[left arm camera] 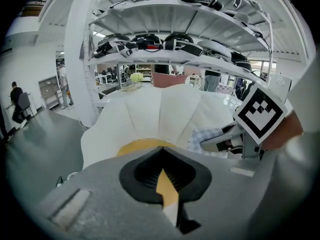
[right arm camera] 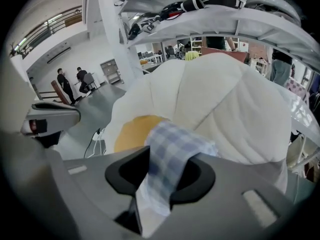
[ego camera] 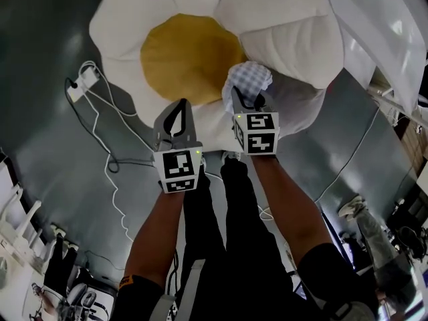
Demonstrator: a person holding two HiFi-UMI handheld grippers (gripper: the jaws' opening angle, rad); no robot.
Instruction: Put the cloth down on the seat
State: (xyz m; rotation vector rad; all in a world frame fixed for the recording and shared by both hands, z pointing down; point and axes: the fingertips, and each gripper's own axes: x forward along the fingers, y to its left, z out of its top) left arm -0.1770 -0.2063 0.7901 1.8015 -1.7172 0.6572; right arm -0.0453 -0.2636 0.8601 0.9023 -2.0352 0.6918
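now | right claw (ego camera: 250, 96) grasping cloth (ego camera: 249, 77) — over seat (ego camera: 190, 49) | left claw (ego camera: 181, 103) clenched, empty

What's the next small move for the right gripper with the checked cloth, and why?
Probably lower the right gripper onto the white flower-shaped seat cushion: the blue-and-white checked cloth is clamped in its jaws, bunched up and not yet laid down.

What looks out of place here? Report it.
Loose white cables and a power strip sprawl over the floor left of the seat, likely a trip hazard. Nothing else stands out.
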